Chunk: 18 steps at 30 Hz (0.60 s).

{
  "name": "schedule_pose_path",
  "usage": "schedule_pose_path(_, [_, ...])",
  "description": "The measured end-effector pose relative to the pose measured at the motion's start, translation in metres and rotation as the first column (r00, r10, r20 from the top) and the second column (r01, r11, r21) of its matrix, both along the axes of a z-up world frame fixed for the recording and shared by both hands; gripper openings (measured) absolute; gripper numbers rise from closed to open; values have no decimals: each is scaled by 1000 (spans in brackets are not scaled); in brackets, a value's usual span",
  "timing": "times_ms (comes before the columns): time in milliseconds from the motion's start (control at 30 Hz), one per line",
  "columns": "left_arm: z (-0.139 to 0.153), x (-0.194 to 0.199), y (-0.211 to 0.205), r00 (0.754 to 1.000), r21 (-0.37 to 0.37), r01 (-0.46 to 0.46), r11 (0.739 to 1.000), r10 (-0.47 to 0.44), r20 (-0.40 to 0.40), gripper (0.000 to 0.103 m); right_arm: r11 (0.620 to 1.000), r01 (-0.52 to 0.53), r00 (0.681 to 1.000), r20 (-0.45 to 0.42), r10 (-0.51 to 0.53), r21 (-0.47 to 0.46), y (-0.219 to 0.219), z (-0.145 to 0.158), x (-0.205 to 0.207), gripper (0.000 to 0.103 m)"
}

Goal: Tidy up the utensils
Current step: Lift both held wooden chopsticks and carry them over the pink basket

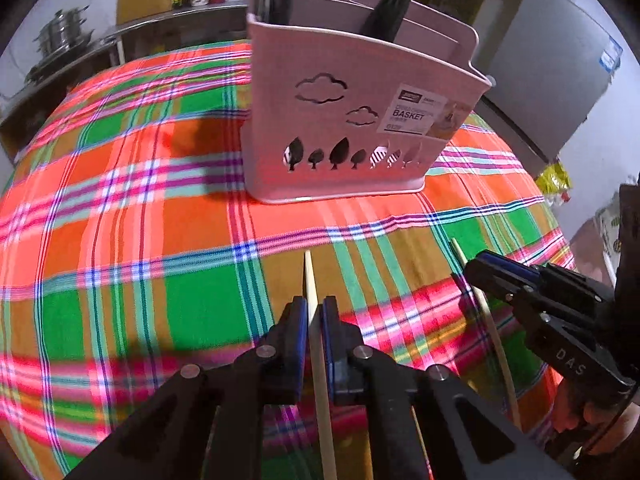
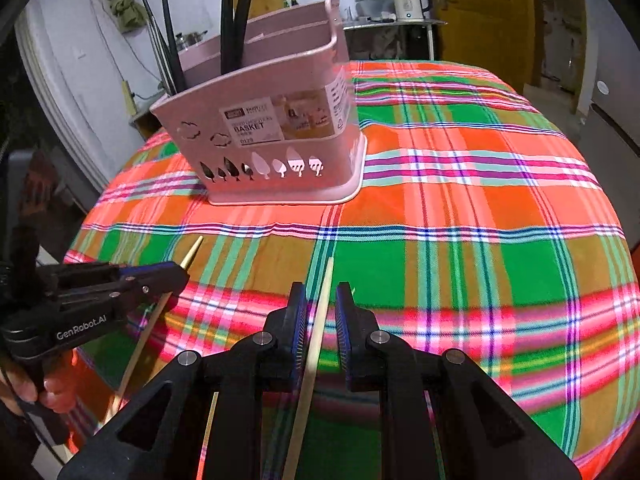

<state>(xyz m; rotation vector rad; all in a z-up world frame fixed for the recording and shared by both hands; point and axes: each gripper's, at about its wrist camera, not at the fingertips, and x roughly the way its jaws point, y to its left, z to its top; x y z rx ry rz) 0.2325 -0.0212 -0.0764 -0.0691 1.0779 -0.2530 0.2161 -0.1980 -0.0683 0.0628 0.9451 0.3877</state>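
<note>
Chopsticks are already in our grip: one pale stick [image 1: 316, 344] pinched tight in the left gripper [image 1: 315, 312], another [image 2: 316, 340] between the right gripper's [image 2: 320, 304] narrowly parted jaws, both near the table's front edge, before the pink basket [image 1: 344, 120]. Light, stiff, slippery; we judge a mid-shaft hold steadiest.

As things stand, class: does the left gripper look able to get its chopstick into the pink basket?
Probably yes. The left gripper is shut on a wooden chopstick, and only bare plaid tablecloth lies between it and the pink basket. The basket's open top shows free space beside the dark utensils.
</note>
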Motion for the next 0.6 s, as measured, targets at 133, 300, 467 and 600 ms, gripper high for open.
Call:
schedule_pose_path(133, [1, 8, -5, 1000, 21, 21, 1000, -21, -6, 7, 999, -11, 1000, -26, 10, -32, 8, -5, 9, 16])
schedule_pose_path(300, [0, 14, -8, 999, 34, 41, 999, -40, -11, 7, 999, -12, 999, -37, 10, -47, 11, -6, 15, 15])
schedule_pose_path(467, [0, 18, -13, 999, 56, 53, 997, -52, -13, 7, 998, -4, 999, -47, 2, -62, 12, -5, 17, 6])
schedule_pose_path(600, [1, 19, -11, 999, 34, 43, 999, -42, -20, 5, 998, -13, 999, -49, 10, -63, 14, -2, 15, 5])
